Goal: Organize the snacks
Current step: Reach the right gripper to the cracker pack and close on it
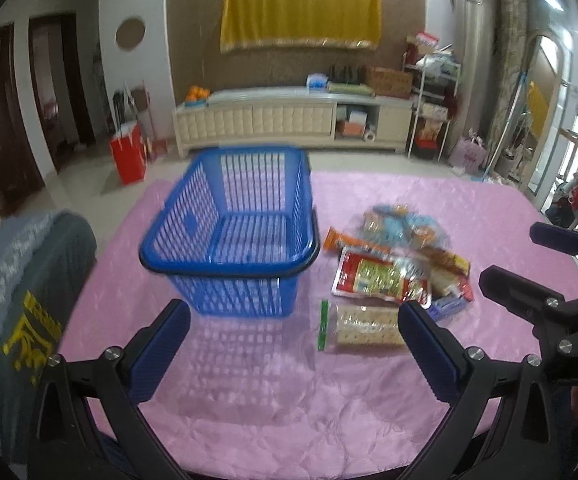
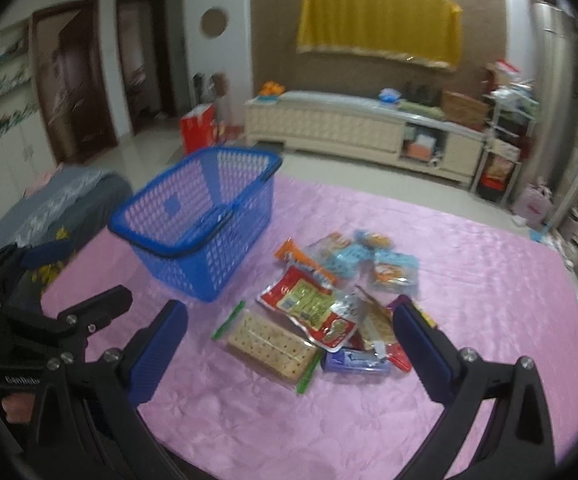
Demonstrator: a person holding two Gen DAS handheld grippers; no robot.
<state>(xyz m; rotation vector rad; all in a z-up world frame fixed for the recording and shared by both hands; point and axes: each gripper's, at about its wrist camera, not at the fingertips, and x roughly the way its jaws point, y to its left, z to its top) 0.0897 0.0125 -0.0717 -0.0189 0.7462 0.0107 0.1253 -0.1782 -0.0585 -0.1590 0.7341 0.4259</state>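
- The left gripper (image 1: 295, 344) is hovering over the near edge of the table (image 1: 249, 400), its blue-padded fingers (image 1: 161, 348) spread wide apart and holding nothing
- The right gripper (image 2: 289, 348) is hanging above the near part of the table too, its jaws gaping wide with nothing between them; seen from its own camera, the snack pile is lying between and just beyond its fingertips
- A blue basket (image 1: 233, 232) is standing upright on the pink cloth toward the far left part of the table, its black handle (image 1: 225, 270) lying folded down along the rim, and nothing is showing inside it
- The snacks are lying in a loose heap just right of the basket, near the middle of the table, not touching it
- A clear pack of crackers (image 2: 269, 344) with green ends is lying nearest the near edge, beside a red and green packet (image 2: 309, 308) that is overlapping it
- An orange wrapper (image 2: 293, 258) and pale blue packets (image 2: 369, 256) are lying at the far side of the heap
- A small blue-purple pack (image 2: 355, 360) is sitting at the near right of the pile, touching the crackers
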